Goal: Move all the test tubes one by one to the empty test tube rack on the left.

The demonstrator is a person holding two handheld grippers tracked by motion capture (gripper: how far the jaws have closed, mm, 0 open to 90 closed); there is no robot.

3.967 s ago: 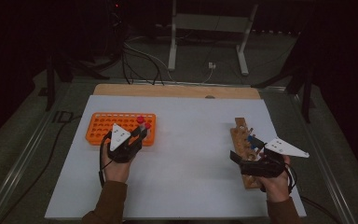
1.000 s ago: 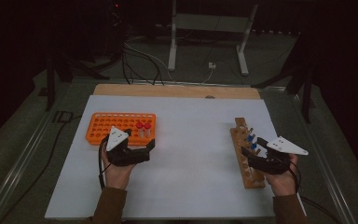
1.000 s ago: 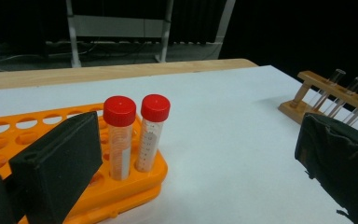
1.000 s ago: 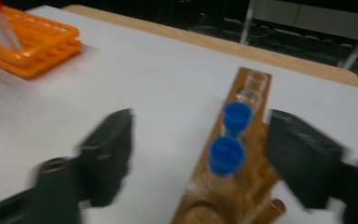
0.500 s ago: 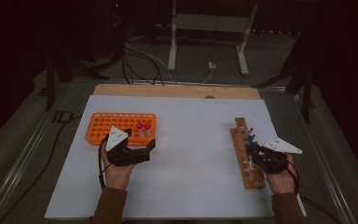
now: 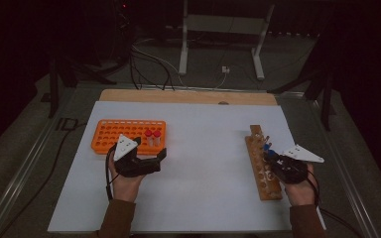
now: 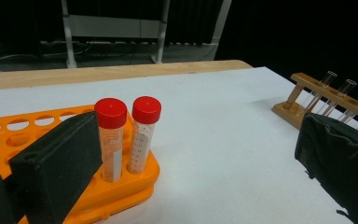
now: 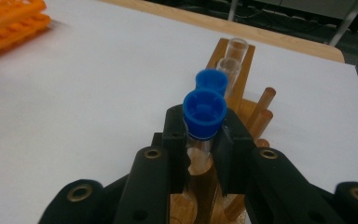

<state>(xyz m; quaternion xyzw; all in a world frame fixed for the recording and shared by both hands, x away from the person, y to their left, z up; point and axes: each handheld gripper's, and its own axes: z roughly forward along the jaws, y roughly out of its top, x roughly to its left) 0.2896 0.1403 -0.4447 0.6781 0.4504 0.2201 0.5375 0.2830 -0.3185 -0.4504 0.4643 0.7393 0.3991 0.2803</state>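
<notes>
— What's at the left of the counter [image 6: 198,198]?

— An orange rack [image 6: 106,136] with two red-capped tubes [image 7: 128,135]; just near it, the left gripper [image 6: 159,157], fingers apart and empty.

— And at the right?

— The right gripper [image 8: 204,140], fingers just closed and clamped on a blue-capped tube [image 8: 204,112] standing in the wooden rack [image 6: 258,168].

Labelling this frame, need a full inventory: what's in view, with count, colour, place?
orange rack: 1, orange, table left
red-capped tubes: 2, clear with red caps, upright at the orange rack's right end
wooden rack: 1, brown, table right
blue-capped tubes: 2, clear with blue caps, in the wooden rack
uncapped tubes: 2, clear, far end of the wooden rack
white sheet: 1, covers the table
left gripper: black, jaws open, by the orange rack
right gripper: black, jaws shut on the nearer blue-capped tube
</notes>
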